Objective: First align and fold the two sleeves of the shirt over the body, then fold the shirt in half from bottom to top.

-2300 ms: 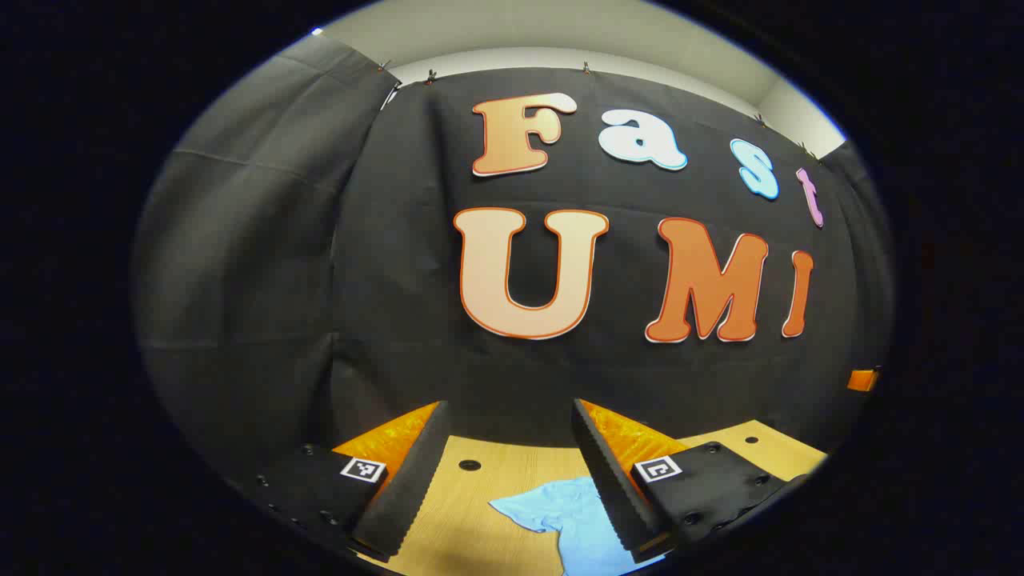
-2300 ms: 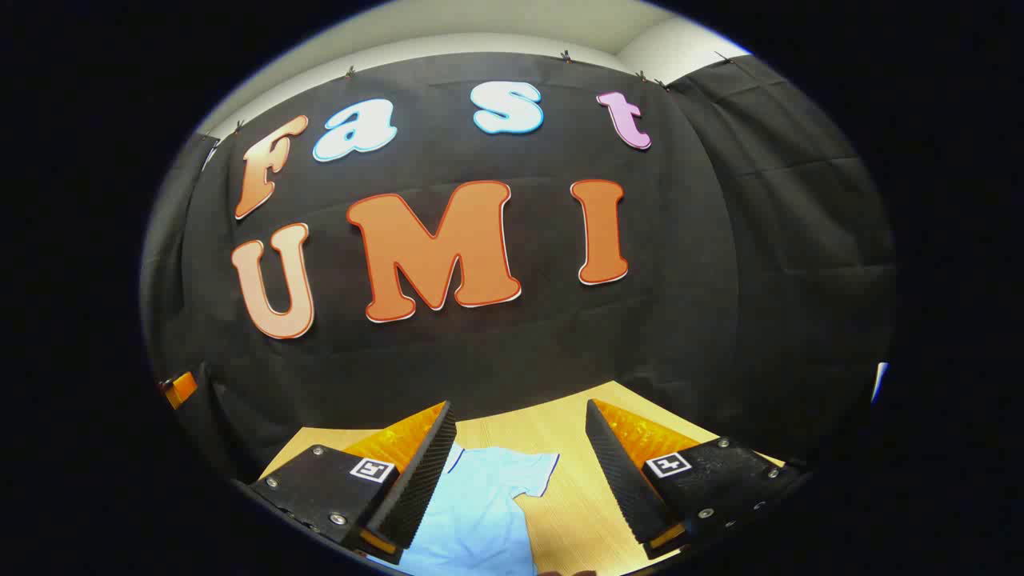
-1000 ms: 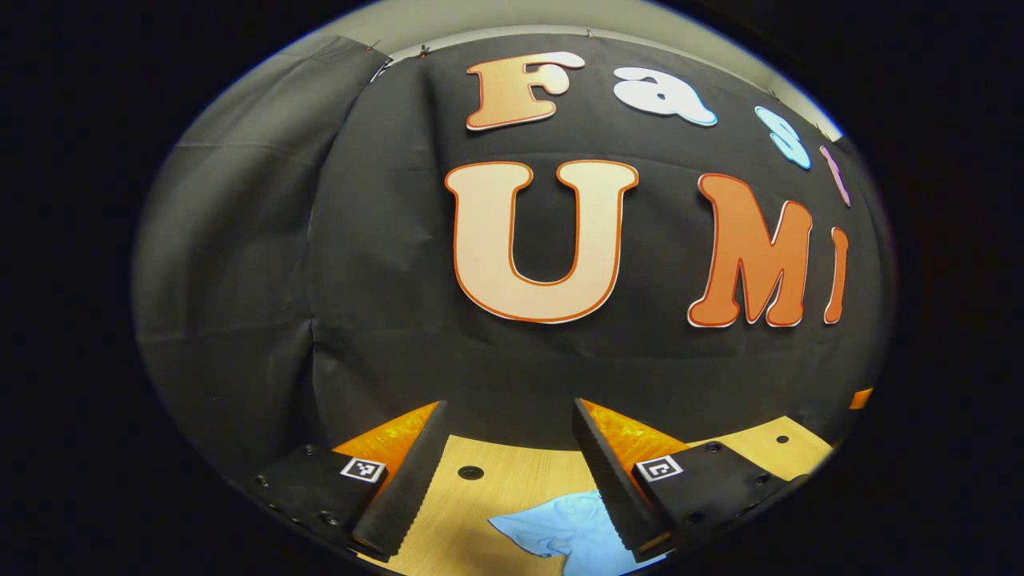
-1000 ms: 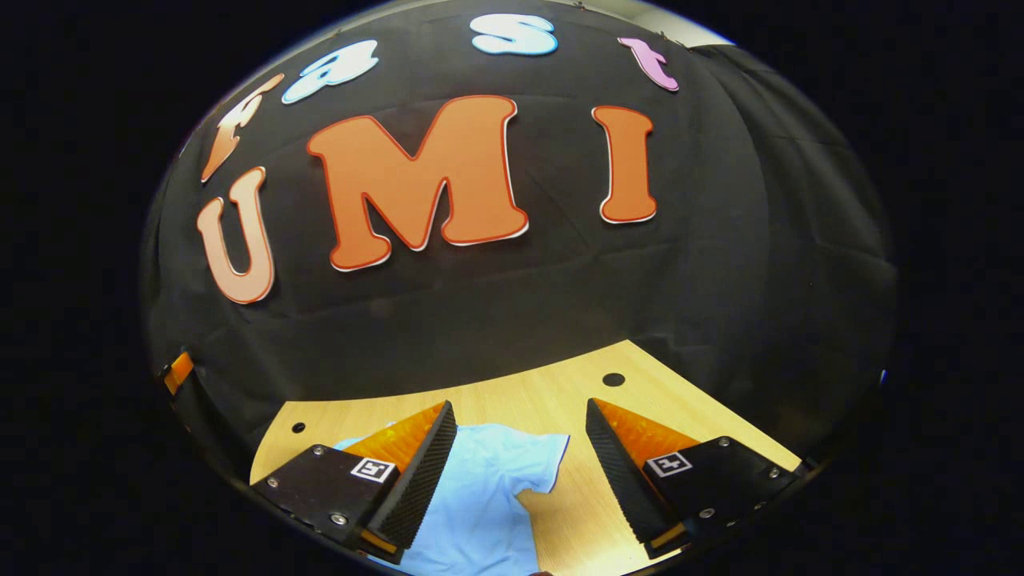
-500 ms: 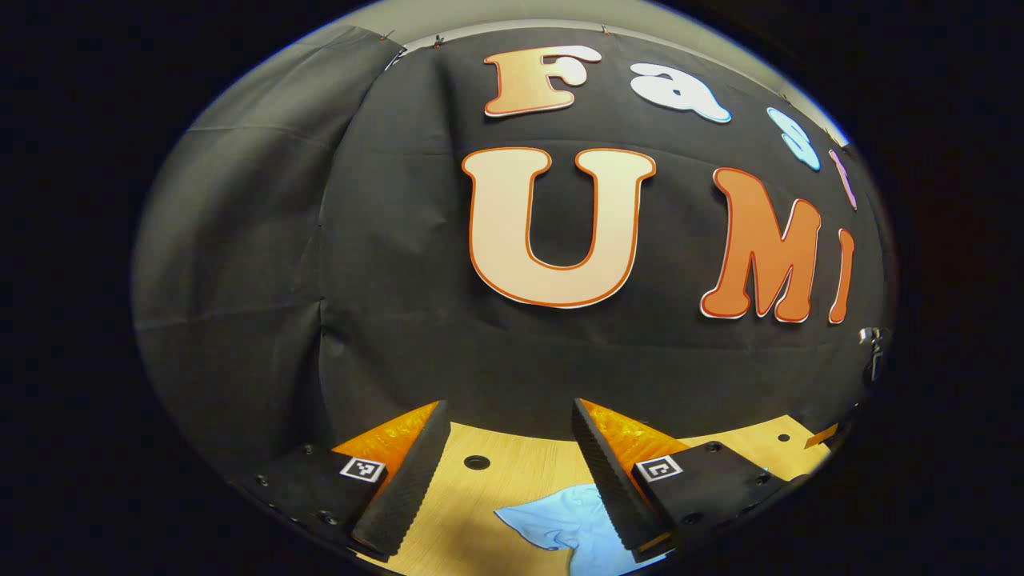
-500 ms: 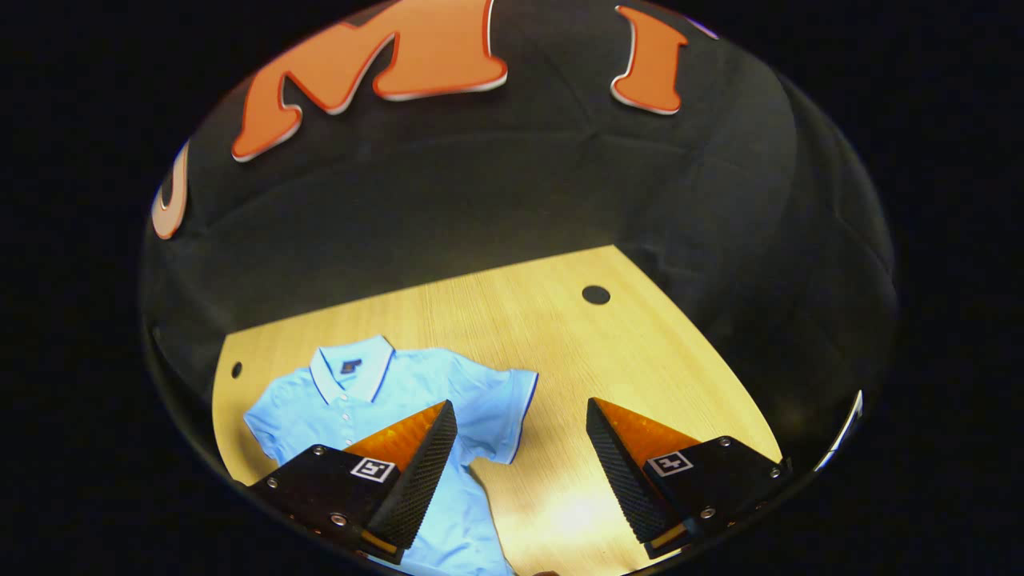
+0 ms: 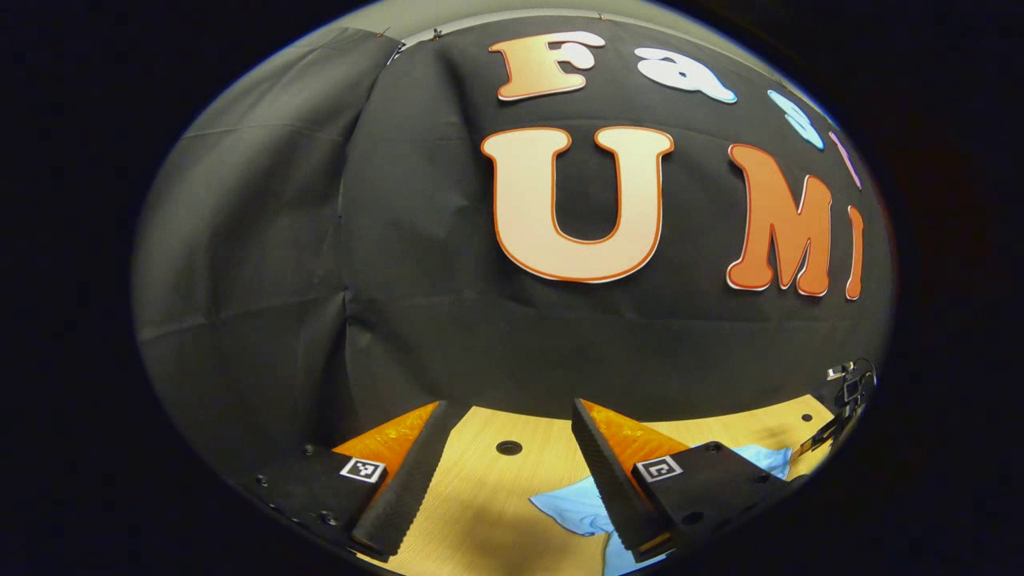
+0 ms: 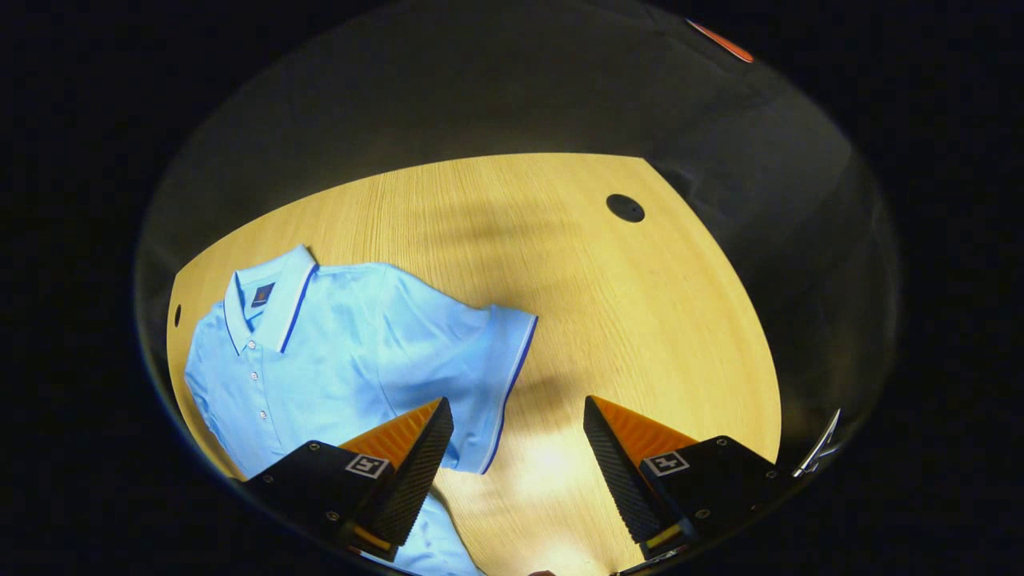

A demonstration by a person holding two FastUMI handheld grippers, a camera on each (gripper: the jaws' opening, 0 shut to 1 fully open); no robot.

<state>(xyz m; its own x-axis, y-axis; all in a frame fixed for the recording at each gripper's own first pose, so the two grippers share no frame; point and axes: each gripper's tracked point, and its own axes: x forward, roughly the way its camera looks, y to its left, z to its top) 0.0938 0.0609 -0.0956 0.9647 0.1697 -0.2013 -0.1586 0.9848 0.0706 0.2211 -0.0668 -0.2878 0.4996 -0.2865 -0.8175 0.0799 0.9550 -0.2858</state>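
While the shirt (image 8: 344,360) lies flat and face-up on the wooden surface (image 8: 608,304), collar toward the booth wall, neither sleeve is folded yet, so I judge the task at its first step. My right gripper (image 8: 512,448) hangs above the surface with jaws wide apart and nothing between them; in the right gripper view the shirt's right sleeve (image 8: 496,384) sits just beside my left-hand finger, its trimmed cuff edge running down between the jaws. My left gripper (image 7: 504,464) is also held apart and empty, angled more toward the wall, with the other sleeve (image 7: 572,504) partly hidden behind one finger. Risks from here, as I read them: if I close on the sleeve too deep, I may pinch the body layer beneath and drag the whole shirt, skewing it on the smooth surface. Taking only the cuff trim may let the thin fabric slip out mid-fold. The left sleeve looks rumpled, so folding it without flattening could leave the two sleeves misaligned. A cable hole (image 8: 626,208) in the surface lies well apart from the shirt.
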